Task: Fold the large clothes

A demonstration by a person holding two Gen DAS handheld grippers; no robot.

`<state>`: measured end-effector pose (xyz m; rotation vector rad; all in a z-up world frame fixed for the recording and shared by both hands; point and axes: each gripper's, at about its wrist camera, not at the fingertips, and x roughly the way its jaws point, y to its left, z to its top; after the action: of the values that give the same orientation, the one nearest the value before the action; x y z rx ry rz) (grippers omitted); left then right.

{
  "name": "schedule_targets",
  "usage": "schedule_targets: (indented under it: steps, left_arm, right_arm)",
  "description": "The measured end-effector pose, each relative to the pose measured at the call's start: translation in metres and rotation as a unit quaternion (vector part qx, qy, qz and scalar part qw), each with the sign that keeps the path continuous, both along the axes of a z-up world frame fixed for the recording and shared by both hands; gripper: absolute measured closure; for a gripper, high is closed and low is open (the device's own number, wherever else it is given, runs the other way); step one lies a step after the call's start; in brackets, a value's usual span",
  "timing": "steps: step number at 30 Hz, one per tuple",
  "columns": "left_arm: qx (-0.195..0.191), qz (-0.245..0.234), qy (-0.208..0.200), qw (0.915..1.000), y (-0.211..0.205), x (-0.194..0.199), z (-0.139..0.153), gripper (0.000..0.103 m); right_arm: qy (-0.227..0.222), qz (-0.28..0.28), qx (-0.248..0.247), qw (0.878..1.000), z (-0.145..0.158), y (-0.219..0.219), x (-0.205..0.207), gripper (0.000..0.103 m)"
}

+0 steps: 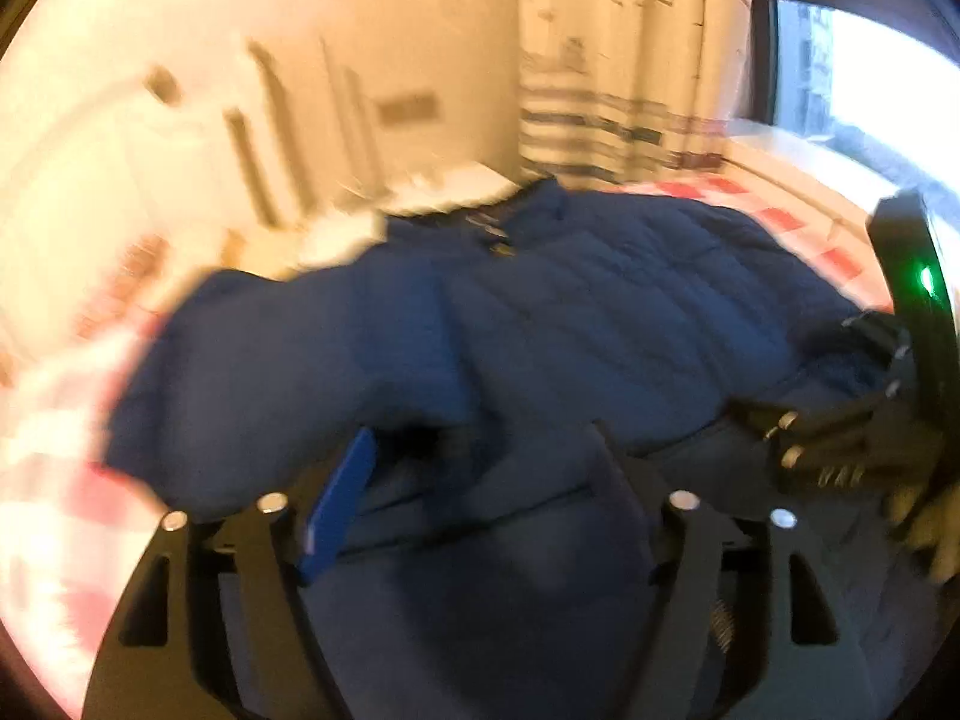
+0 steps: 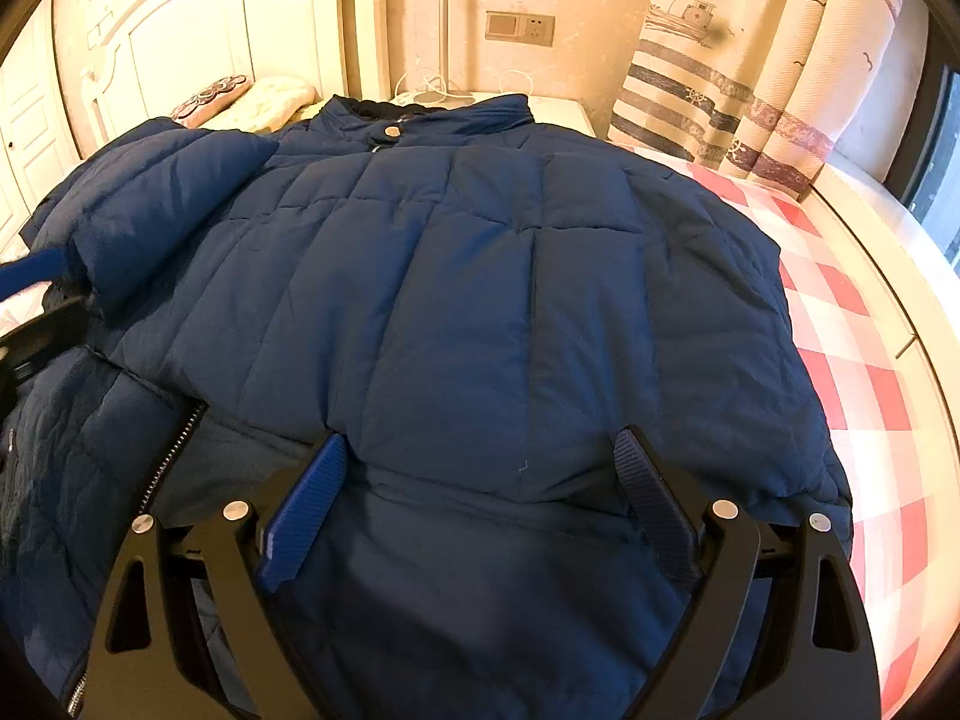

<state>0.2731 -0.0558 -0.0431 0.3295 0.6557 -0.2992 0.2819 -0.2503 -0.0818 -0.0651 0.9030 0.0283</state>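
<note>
The navy padded jacket (image 2: pixel 456 300) lies spread on the checked bed (image 2: pixel 864 360) just ahead of both tools, the right hand-held gripper (image 2: pixel 480 510) released over its hem, the left hand-held gripper (image 1: pixel 480 480) released beside the folded-in sleeve (image 1: pixel 288 360), seemingly laid inward to narrow it.

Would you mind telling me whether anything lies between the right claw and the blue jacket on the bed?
Nothing visible does. The right claw stands open directly over the blue jacket, its fingers straddling the fabric near the hem, with no other object on that part.
</note>
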Motion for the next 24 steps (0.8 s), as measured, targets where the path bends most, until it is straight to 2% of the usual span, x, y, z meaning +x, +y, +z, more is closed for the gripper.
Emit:
schedule_targets:
  steps: [2, 3, 4, 6, 7, 8, 10, 12, 15, 17, 20, 24]
  left_arm:
    - [0.021, 0.063, -0.035, 0.9972, 0.016, -0.014, 0.001, 0.026]
    - [0.007, 0.097, -0.042, 0.9943, 0.031, -0.017, 0.001, 0.026]
    - [-0.018, 0.138, -0.039, 0.9895, 0.051, -0.017, 0.002, 0.026]
    - [-0.06, 0.19, -0.014, 0.9798, 0.083, -0.013, -0.003, 0.026]
    - [-0.092, 0.216, 0.004, 0.9721, 0.103, -0.01, -0.007, 0.028]
    - [-0.126, 0.235, 0.018, 0.9636, 0.121, -0.008, -0.012, 0.035]
    - [-0.174, 0.247, 0.042, 0.9523, 0.144, -0.003, -0.022, 0.041]
    - [-0.199, 0.249, 0.06, 0.946, 0.153, 0.001, -0.029, 0.041]
    - [-0.213, 0.24, 0.073, 0.9444, 0.16, 0.001, -0.032, 0.04]
    - [-0.212, 0.241, 0.078, 0.9439, 0.162, 0.0, -0.034, 0.039]
    - [-0.217, 0.248, 0.083, 0.9406, 0.168, -0.001, -0.036, 0.034]
    - [-0.235, 0.255, 0.097, 0.9328, 0.175, 0.002, -0.042, 0.034]
  right_arm:
    - [0.0, 0.0, -0.001, 1.0, 0.0, 0.0, 0.0, 0.016]
    - [0.0, 0.0, -0.001, 1.0, 0.0, 0.0, 0.0, 0.016]
    - [0.0, 0.0, -0.003, 1.0, 0.0, -0.001, 0.0, 0.016]
    - [-0.001, 0.001, -0.004, 1.0, 0.001, -0.001, 0.0, 0.016]
    - [-0.001, 0.0, -0.005, 1.0, 0.001, -0.001, 0.0, 0.016]
    - [-0.003, 0.0, -0.008, 1.0, 0.002, 0.0, -0.001, 0.016]
    - [-0.018, -0.002, -0.016, 1.0, 0.006, 0.002, -0.005, 0.017]
    - [-0.065, -0.002, -0.03, 0.997, 0.02, 0.011, -0.018, 0.017]
    - [-0.107, 0.047, -0.026, 0.993, 0.038, 0.041, -0.03, 0.017]
    - [-0.129, 0.108, -0.076, 0.983, 0.048, 0.084, -0.031, 0.017]
    - [-0.128, 0.175, -0.138, 0.966, 0.05, 0.139, -0.018, 0.018]
    - [-0.12, 0.221, -0.164, 0.954, 0.046, 0.193, 0.017, 0.018]
